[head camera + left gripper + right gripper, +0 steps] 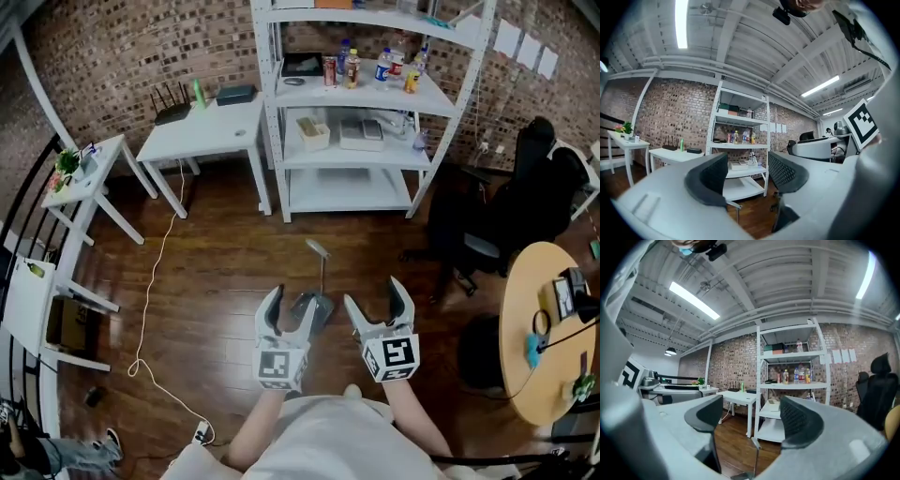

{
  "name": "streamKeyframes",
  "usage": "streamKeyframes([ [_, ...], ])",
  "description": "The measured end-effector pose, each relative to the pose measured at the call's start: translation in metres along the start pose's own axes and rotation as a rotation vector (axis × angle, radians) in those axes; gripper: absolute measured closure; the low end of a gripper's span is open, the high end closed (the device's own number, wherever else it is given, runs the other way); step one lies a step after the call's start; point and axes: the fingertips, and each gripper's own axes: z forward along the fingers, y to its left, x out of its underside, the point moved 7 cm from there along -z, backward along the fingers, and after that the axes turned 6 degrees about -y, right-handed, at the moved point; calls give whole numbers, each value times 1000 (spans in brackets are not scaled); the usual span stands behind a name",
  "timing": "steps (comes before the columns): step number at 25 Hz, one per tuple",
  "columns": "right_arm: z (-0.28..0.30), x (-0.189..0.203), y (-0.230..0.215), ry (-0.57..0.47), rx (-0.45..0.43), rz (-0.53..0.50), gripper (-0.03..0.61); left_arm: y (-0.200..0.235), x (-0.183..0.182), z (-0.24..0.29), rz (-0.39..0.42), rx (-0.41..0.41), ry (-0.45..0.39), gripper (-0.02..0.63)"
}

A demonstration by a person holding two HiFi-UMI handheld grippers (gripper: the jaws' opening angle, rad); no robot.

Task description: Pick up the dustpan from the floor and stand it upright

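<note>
I am holding the left gripper (293, 305) and the right gripper (373, 294) level, both with jaws spread wide and pinching nothing. The dustpan (317, 272) is standing upright on the wooden floor (216, 272), just ahead and lower, between the two grippers.

Open wooden floor (225, 272) ahead, upright dustpan (317, 298) mid-path, white shelf unit (347, 192) and office chair (511, 211) beyond

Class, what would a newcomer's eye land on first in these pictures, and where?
Two open, empty tools, left tool and right tool, fill the head view's lower middle, with the dustpan standing upright on the wooden floor just beyond them. Behind it, a white shelf unit with bottles stands against the brick wall.
</note>
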Motion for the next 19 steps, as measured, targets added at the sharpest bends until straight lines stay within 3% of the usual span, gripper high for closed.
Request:
streamKeyframes([
  [8, -36, -9, -29, -10, 20, -4, 215, -53, -9, -8, 96, -22, -4, 341],
  [19, -42, 2, -39, 17, 11, 17, 218, -61, -12, -9, 76, -53, -5, 342],
])
